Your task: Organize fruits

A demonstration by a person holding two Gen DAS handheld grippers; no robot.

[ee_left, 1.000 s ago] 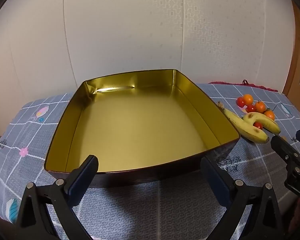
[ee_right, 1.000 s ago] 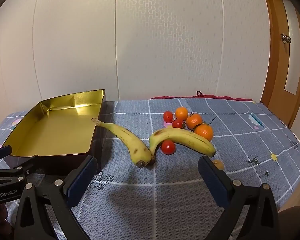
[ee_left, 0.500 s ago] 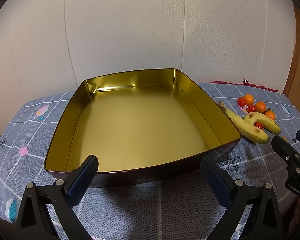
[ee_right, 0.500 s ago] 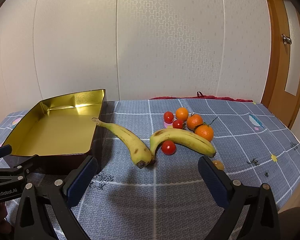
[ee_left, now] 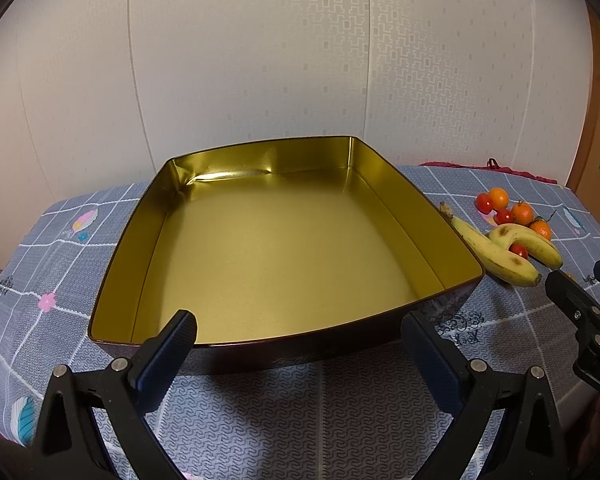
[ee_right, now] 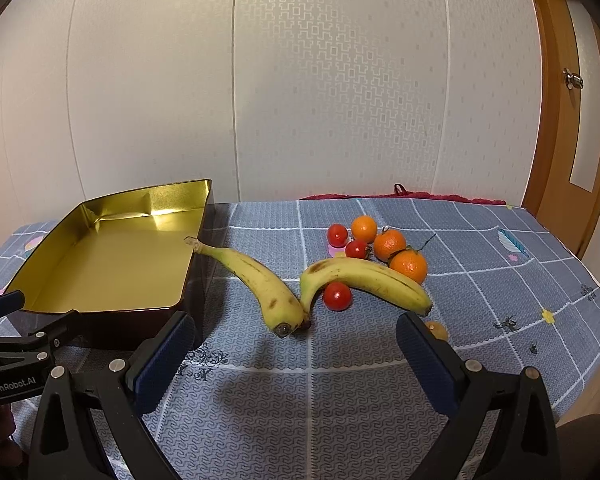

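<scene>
Fruit lay untouched on the tablecloth (ee_right: 380,400), at three o'clock of the empty gold tin (ee_left: 404,216). Both the left gripper (ee_left: 300,344) and right gripper (ee_right: 296,344) gaped wide, holding nothing. Judging by that, sorting had not begun; the nearer banana (ee_right: 256,280), twelve o'clock of the right gripper, wanted a reach and a lengthwise pinch.

Only one full marking legible: "GenRobot.AI", in pale letters on the black body of the left gripper (ee_right: 4,308), seen at the lower left edge of the right wrist view. A fragment of pale lettering, reading roughly "DA", on the black body of the right gripper (ee_left: 584,284), cut off by the right edge of the left wrist view. Small dark ornamental print on the tablecloth (ee_right: 340,392) near the front corner of the tin, too curled and blurred to read as words. No readable text on the gold tin (ee_left: 456,248), the fruit, the wall or the door.
</scene>
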